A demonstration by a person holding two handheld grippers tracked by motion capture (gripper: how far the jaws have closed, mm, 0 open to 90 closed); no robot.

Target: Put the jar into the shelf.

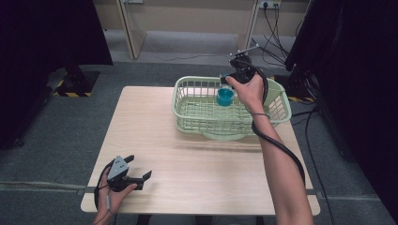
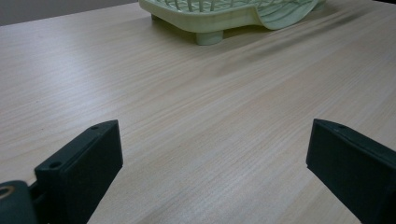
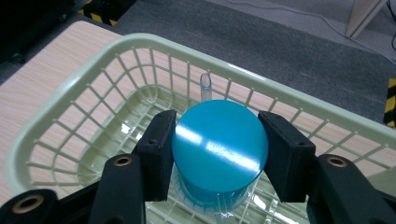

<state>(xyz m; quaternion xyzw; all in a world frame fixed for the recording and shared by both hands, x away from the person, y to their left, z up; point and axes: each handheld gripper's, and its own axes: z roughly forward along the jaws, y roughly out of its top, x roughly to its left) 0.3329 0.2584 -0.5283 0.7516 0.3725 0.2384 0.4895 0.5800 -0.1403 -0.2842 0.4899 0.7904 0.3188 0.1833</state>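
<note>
The blue-capped container (image 3: 219, 149) is clamped between the pads of the right gripper (image 3: 219, 156), jaws closed on its cap, and hangs inside the green basket (image 1: 187, 119) at the table's far right, apparently for lowering onto the basket floor. The left gripper (image 1: 136, 174) rests with jaws spread wide and empty near the table's (image 2: 187, 116) front left corner, clear of the work

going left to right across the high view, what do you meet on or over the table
left gripper → wooden table → green basket → blue cup → right gripper
</note>
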